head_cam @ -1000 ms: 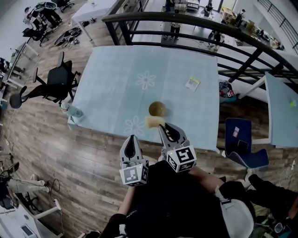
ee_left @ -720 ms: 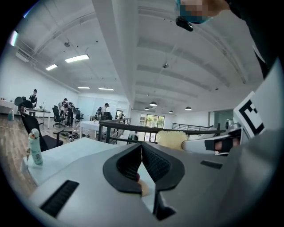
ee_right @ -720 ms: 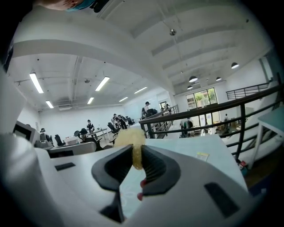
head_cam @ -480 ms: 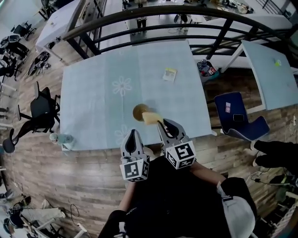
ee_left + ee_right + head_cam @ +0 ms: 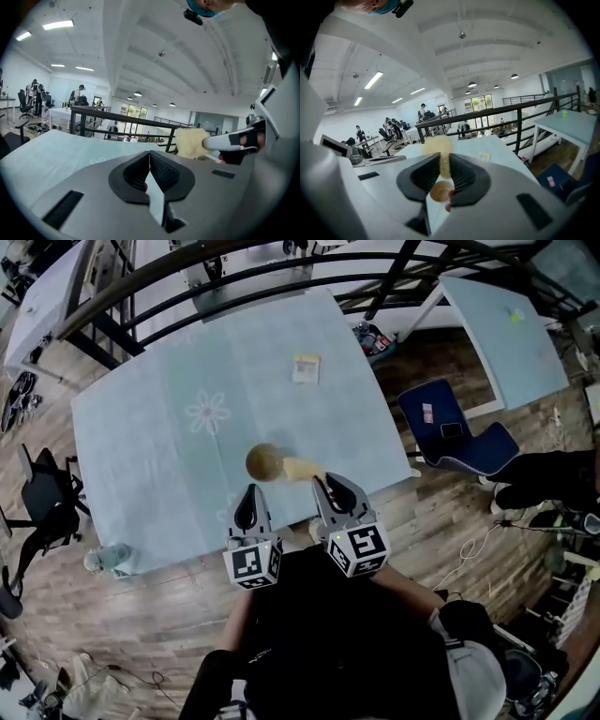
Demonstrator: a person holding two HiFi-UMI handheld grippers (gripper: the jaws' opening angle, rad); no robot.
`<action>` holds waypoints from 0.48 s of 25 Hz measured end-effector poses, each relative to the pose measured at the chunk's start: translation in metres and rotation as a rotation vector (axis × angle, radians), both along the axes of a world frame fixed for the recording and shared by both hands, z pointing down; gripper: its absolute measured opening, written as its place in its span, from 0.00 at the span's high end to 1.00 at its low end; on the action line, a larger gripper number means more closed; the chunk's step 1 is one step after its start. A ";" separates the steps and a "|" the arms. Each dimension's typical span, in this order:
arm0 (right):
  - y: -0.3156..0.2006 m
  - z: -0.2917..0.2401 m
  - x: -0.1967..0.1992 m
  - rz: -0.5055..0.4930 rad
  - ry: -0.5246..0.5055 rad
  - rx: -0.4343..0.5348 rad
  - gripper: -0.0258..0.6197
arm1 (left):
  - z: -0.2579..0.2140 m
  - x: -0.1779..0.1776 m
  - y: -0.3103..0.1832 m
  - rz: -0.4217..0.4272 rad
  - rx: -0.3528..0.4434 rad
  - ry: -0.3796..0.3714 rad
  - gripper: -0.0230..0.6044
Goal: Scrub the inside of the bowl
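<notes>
My right tool (image 5: 330, 488) is clamped on a pale yellow sponge (image 5: 302, 469). In the right gripper view the jaws pinch its narrow end, and the fluffy bulk sticks out past the tips. My left tool (image 5: 247, 498) is closed with nothing in it. In the left gripper view its two pads meet along one line, with only the counter (image 5: 169, 474) beyond.

The bowl (image 5: 265, 462) sits on the counter near the edge closest to me, a little left of centre in the head view. A small printed packet (image 5: 306, 367) lies well apart, toward the upper middle of the frame.

What matters for the next move is how the sponge lies to the bowl. The sponge's long axis runs from the tool tips up and to the left, and its free end reaches the bowl's right rim. I cannot tell whether it touches or hangs above. In the right gripper view the bowl (image 5: 440, 191) shows low in the gap under the jaws. The sponge (image 5: 439, 147) sits higher in that frame, so I judge it has not yet gone inside.

The scrubbing, I think, has yet to begin. The sponge needs to come leftward in the head view and down into the hollow. My left tool is just below the bowl in that frame and is the nearer one for steadying it.
</notes>
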State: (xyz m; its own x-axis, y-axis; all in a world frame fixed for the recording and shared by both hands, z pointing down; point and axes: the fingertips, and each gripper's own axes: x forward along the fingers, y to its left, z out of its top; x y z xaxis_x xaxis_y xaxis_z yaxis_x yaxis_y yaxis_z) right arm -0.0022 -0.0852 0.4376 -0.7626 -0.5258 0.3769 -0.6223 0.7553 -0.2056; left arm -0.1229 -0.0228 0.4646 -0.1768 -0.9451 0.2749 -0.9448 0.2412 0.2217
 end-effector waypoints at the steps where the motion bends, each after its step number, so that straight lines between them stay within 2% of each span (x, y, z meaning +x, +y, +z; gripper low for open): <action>1: 0.001 -0.001 -0.005 0.015 0.003 0.001 0.86 | 0.003 -0.007 -0.001 0.011 -0.006 0.004 0.94; 7: 0.006 0.000 -0.037 0.072 0.023 0.011 0.86 | 0.030 -0.046 -0.011 0.065 -0.048 0.036 0.94; 12: 0.015 0.011 -0.047 0.127 0.050 0.000 0.86 | 0.073 -0.070 -0.018 0.106 -0.131 0.106 0.94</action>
State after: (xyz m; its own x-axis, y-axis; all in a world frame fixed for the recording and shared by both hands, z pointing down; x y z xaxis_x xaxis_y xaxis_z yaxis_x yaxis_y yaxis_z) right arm -0.0491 -0.0702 0.4483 -0.6698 -0.6170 0.4131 -0.7227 0.6693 -0.1722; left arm -0.1925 -0.0409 0.5378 -0.0416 -0.9119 0.4084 -0.9394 0.1749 0.2949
